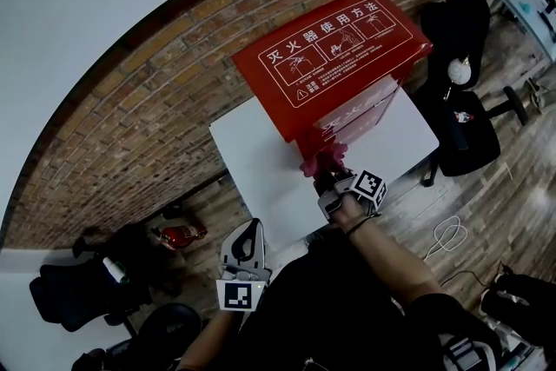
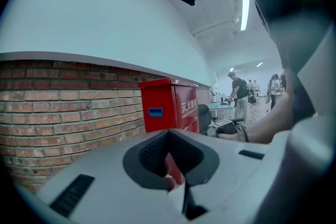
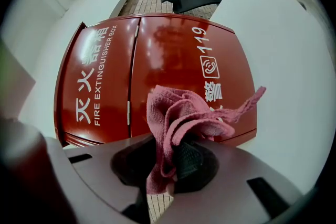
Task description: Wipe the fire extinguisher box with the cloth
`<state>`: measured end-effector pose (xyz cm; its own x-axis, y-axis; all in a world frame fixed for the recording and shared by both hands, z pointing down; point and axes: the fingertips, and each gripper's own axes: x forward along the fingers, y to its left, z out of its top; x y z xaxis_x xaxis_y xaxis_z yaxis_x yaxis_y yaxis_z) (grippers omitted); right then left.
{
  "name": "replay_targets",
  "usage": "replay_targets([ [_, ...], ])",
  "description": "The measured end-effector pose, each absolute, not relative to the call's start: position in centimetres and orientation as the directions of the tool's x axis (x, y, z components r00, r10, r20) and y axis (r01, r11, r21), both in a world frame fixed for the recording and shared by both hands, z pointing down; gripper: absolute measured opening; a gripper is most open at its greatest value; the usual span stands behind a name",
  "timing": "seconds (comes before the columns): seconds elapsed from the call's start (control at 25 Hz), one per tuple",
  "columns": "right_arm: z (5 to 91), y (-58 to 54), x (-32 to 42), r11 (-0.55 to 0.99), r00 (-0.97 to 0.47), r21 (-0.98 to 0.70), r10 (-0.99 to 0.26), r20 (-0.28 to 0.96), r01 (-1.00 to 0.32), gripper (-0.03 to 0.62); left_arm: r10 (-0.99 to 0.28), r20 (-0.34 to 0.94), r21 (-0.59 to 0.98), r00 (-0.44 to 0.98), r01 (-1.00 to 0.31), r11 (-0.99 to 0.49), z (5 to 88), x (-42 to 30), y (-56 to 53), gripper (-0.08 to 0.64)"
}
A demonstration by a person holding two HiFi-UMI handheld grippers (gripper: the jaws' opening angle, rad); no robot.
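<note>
Pink cloth (image 3: 181,113) in right tool (image 3: 173,161) — beside box (image 3: 157,55).

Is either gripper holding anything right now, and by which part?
The right gripper holds the pink cloth, pinched at a bunched fold; its ends stick out free. The left gripper holds nothing.

You have one fire extinguisher box (image 1: 334,56), one cloth (image 1: 323,159) and one white table (image 1: 261,161) before you. You hold two grippers: the left gripper (image 1: 250,228) and the right gripper (image 1: 330,180).
</note>
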<state>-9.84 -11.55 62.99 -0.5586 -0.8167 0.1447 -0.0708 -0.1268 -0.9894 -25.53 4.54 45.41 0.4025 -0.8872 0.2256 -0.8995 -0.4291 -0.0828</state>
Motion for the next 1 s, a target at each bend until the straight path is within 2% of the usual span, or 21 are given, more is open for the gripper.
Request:
replay_targets([
  [1.0, 54.5, -11.6, -10.3, -0.028, -0.569, -1.000, -0.822, 0.023, 0.001, 0.075, -0.890, 0.192, -0.075, 0.414, -0.898, -0.433, 44.9, -24.6, 3.8, 0.032],
])
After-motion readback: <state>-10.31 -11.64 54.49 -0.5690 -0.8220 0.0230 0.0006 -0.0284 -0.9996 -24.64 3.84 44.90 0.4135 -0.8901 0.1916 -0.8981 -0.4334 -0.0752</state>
